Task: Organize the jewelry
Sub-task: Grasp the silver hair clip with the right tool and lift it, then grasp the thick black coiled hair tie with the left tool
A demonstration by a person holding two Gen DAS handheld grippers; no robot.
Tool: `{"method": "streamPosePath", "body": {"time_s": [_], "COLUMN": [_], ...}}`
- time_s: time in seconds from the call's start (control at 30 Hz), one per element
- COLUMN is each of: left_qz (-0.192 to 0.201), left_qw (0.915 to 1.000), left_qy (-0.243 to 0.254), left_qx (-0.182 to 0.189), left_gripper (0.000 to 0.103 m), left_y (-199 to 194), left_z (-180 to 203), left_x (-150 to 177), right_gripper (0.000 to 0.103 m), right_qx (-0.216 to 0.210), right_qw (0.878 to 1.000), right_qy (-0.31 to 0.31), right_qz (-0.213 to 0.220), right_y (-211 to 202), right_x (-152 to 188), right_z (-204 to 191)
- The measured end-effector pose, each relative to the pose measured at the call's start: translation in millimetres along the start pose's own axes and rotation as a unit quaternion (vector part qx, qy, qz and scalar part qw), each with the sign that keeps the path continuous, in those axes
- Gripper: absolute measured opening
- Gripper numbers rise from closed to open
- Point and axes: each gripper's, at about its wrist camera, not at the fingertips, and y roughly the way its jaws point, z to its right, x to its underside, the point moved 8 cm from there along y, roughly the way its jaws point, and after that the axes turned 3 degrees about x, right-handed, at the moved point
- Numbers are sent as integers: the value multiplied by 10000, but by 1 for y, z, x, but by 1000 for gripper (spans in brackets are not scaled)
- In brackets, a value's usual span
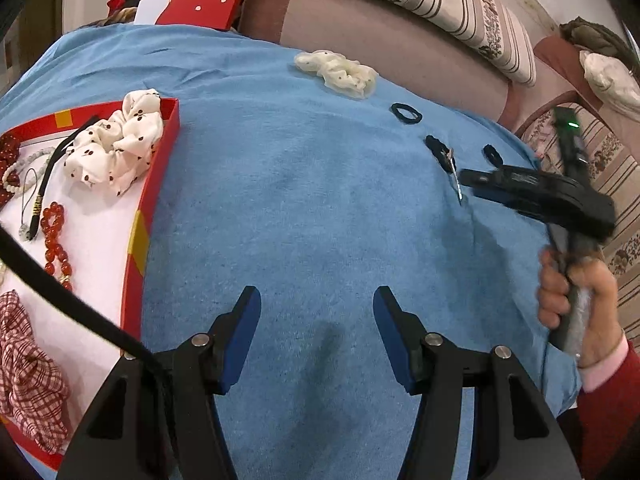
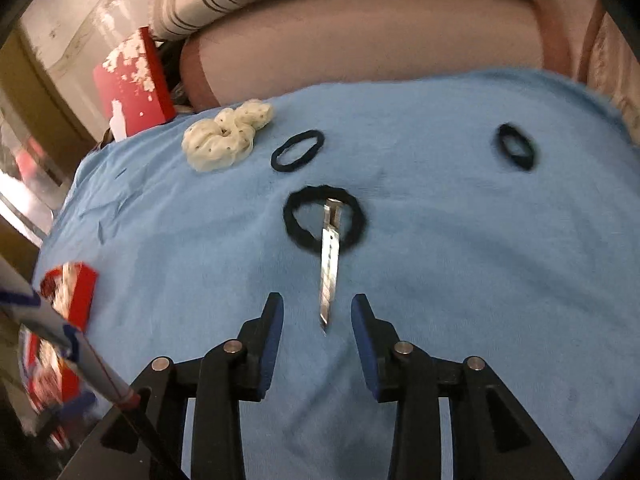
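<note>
The red cardboard box (image 1: pixel 158 184), left of the open, empty left gripper (image 1: pixel 316 312), already holds scrunchies and bead bracelets. Ahead of the open right gripper (image 2: pixel 317 316) remain a silver metal hair clip (image 2: pixel 330 264), lying between its fingertips across a black elastic hair tie (image 2: pixel 296 232), two more ties and a cream scrunchie (image 2: pixel 224 140).

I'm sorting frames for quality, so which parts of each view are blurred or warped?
Left wrist view: the right gripper is smeared, the blue cloth bulges from fisheye distortion, and the red box is sharp. Right wrist view: the silver hair clip is fairly sharp; the red box at the left edge is streaked.
</note>
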Motion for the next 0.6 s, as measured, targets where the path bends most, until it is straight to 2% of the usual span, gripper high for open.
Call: {"method": "streamPosePath", "body": {"time_s": [0.03, 0.07, 0.1, 0.2, 0.37, 0.4, 0.53, 0.6], "left_qz": [8, 30, 50, 106, 13, 4, -81, -167], "left_qw": [10000, 10000, 10000, 9999, 9998, 9997, 9994, 9990], "left_qy": [-6, -14, -18, 16, 10, 20, 209, 302], "left_qx": [7, 17, 26, 52, 222, 260, 263, 286], "left_gripper": [57, 57, 57, 57, 58, 60, 63, 63], "left_y": [0, 0, 0, -2, 6, 9, 32, 52], "left_z": [0, 1, 3, 7, 25, 31, 60, 79], "left_x": [-2, -4, -6, -13, -30, -36, -61, -76], "right_gripper": [36, 15, 8, 7, 7, 7, 7, 7], "right_qx": [88, 116, 57, 19, 15, 128, 384, 357], "right_qw": [9999, 9998, 9996, 9993, 9987, 9986, 9984, 9982], "right_qy": [53, 136, 248, 348, 495, 490, 409, 467], "right_qz": [-48, -73, -120, -117, -136, -140, -55, -125], "right_y": [8, 12, 12, 2, -41, -52, -61, -55], "right_x": [-1, -1, 4, 15, 48, 57, 73, 75], "right_z": [-4, -2, 2, 9, 26, 30, 42, 48]}}
